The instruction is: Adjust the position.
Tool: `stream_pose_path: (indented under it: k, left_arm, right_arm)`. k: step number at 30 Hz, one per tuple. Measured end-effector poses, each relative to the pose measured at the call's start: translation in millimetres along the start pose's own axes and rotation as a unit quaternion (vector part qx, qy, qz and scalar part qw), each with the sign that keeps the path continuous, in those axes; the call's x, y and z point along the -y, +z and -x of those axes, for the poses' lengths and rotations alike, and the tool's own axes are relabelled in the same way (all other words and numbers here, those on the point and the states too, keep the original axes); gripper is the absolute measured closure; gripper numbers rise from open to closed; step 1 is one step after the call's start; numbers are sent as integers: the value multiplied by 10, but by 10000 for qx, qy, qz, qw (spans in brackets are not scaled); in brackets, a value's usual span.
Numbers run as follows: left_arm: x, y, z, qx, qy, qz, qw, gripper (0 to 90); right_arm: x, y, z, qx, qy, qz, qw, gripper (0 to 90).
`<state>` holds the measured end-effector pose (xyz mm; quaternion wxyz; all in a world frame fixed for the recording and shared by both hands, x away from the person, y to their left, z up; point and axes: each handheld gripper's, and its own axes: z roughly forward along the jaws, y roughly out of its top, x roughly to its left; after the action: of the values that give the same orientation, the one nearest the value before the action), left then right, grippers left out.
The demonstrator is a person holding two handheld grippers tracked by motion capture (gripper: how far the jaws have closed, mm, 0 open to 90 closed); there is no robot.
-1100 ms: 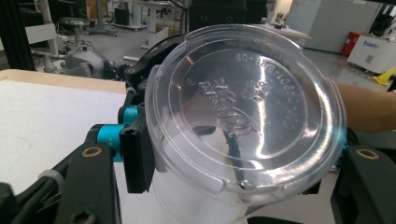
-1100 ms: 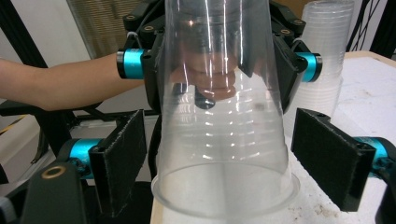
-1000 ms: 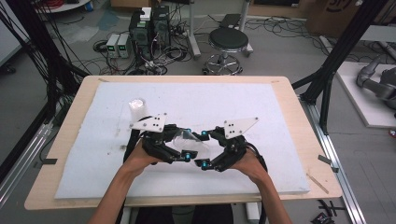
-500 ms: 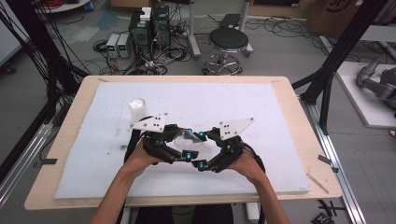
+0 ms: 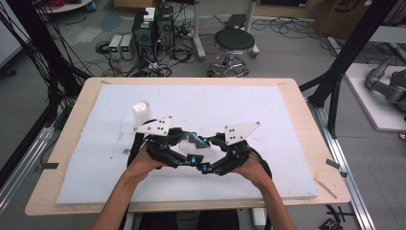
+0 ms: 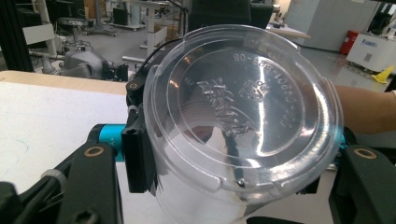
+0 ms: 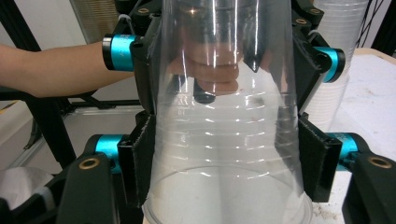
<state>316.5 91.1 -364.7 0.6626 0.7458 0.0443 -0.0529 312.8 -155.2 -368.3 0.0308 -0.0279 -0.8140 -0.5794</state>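
Holding clear cup [image 5: 191,143] off the pad [image 5: 287,124], mid-air between both grippers. Left gripper [image 5: 190,146] clamping near the base, bottom [image 6: 243,116] facing its camera. Right gripper [image 5: 207,154] jaws just closing, now pinching the cup [image 7: 229,140] near the rim, pads [image 7: 314,158] pressing both walls. Cup stack [image 5: 140,111] standing well apart, behind left gripper.

A wooden table [image 5: 306,120] carries a white mat [image 5: 230,105] bearing stacked clear cups [image 5: 140,111].

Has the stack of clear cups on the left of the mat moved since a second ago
No. The stack of cups stands at the same spot on the white mat, beside the left hand-held gripper.
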Motion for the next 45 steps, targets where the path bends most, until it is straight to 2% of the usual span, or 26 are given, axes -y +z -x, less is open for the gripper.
stream_pose_path:
  k: [7, 8, 10, 13, 19, 21, 24, 26, 27, 28, 30, 31, 32, 33, 34, 35, 36, 37, 38, 39, 40, 41, 42, 43, 44, 45]
  left_arm:
    - [1, 0, -2, 8, 1, -9, 10000, 367]
    - [1, 0, -2, 8, 1, -9, 10000, 349]
    - [2, 9, 1, -210, -16, 30, 9998, 219]
    - [8, 0, -8, -287, -59, 59, 9996, 79]
    - [6, -54, 11, -322, 47, 101, 9994, 65]
    - [2, -76, 24, -355, 64, 37, 9993, 65]
    - [-12, -116, 44, -466, 116, -284, 9984, 65]
    - [-26, -135, 59, -586, 119, -626, 9962, 65]
    - [-33, -147, 65, -623, 131, -786, 9949, 65]
    - [-39, -159, 71, -665, 149, -925, 9934, 65]
    - [-60, -182, 77, -746, 196, -1292, 9886, 65]
    - [-73, -200, 73, -782, 251, -1527, 9848, 66]
    - [-93, -213, 71, -891, 264, -1861, 9781, 74]
    - [-93, -213, 71, -891, 264, -1861, 9781, 74]
    - [-101, -222, 66, -914, 275, -2012, 9749, 74]
    - [-118, -230, 51, -934, 269, -2267, 9691, 74]
    - [-121, -227, 41, -937, 280, -2363, 9668, 74]
    - [-121, -227, 41, -937, 280, -2363, 9668, 81]
    - [-134, -214, 26, -940, 262, -2660, 9590, 88]
    - [-134, -214, 26, -940, 262, -2660, 9590, 88]
    - [-137, -204, 19, -927, 271, -2813, 9547, 89]
    - [-137, -183, 7, -888, 278, -3095, 9463, 90]
    - [-137, -183, 7, -888, 278, -3095, 9463, 92]
    - [-135, -174, -2, -847, 271, -3238, 9419, 92]
    - [-130, -158, -13, -813, 260, -3474, 9338, 95]
    - [-130, -158, -13, -813, 260, -3474, 9338, 97]
  right_arm:
    - [1, 2, 4, 32, -48, -13, 10000, 348]
    - [2, 2, 3, 34, -42, -20, 10000, 348]
    - [4, 3, 6, 45, -25, -26, 10000, 348]
    - [4, -1, 6, 51, -18, -25, 10000, 348]
    - [8, -10, 10, 72, 18, -42, 10000, 348]
    - [9, -13, 12, 93, 32, -54, 9999, 348]
    - [3, -22, 9, 148, 43, -184, 9997, 348]
    - [-6, -22, 14, 245, 45, -362, 9990, 347]
    - [-30, -24, 18, 284, 128, -653, 9974, 347]
    - [-30, -24, 18, 284, 128, -653, 9974, 347]
    - [-64, -24, 29, 351, 120, -942, 9949, 347]
    - [-86, -22, 31, 365, 138, -1097, 9932, 346]
    - [-136, -5, 31, 370, 129, -1412, 9892, 347]
    - [-136, -5, 31, 370, 129, -1412, 9892, 347]
    - [-163, 6, 28, 372, 130, -1577, 9867, 346]
    - [-213, 36, 26, 377, 90, -1910, 9808, 346]
    - [-236, 57, 26, 358, 79, -2073, 9776, 347]
    - [-258, 81, 26, 341, 41, -2269, 9733, 347]
    - [-277, 108, 27, 336, 5, -2447, 9690, 347]
    - [-277, 108, 27, 336, 5, -2447, 9690, 347]
    - [-313, 164, 23, 298, -32, -2803, 9594, 346]
    - [-332, 187, 22, 308, -74, -2999, 9535, 347]
    - [-347, 211, 25, 297, -117, -3157, 9483, 347]
    - [-347, 211, 25, 297, -117, -3157, 9483, 347]
    - [-373, 255, 31, 300, -183, -3420, 9390, 346]
    - [-373, 255, 31, 300, -183, -3420, 9390, 346]
